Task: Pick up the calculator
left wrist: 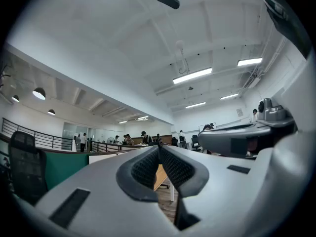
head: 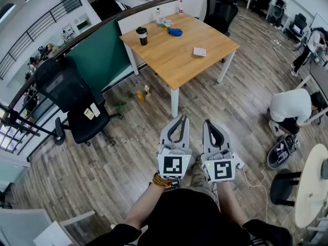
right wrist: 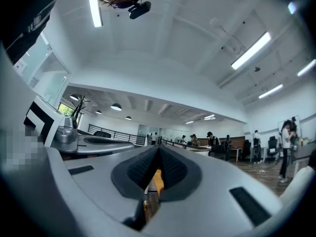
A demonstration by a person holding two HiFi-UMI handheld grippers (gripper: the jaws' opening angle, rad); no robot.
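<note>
Holding two clenched, empty tools, left gripper and right gripper, a person faces one wooden table on plank flooring. One calculator lies near its right edge; one black cup and two bottles stand farther back.

Wooden table bears a cup, blue object, perhaps the calculator.

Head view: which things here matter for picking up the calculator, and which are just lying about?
For the job: calculator, left gripper, right gripper.
Just lying about: black cup, blue object, bottle, office chair.
</note>
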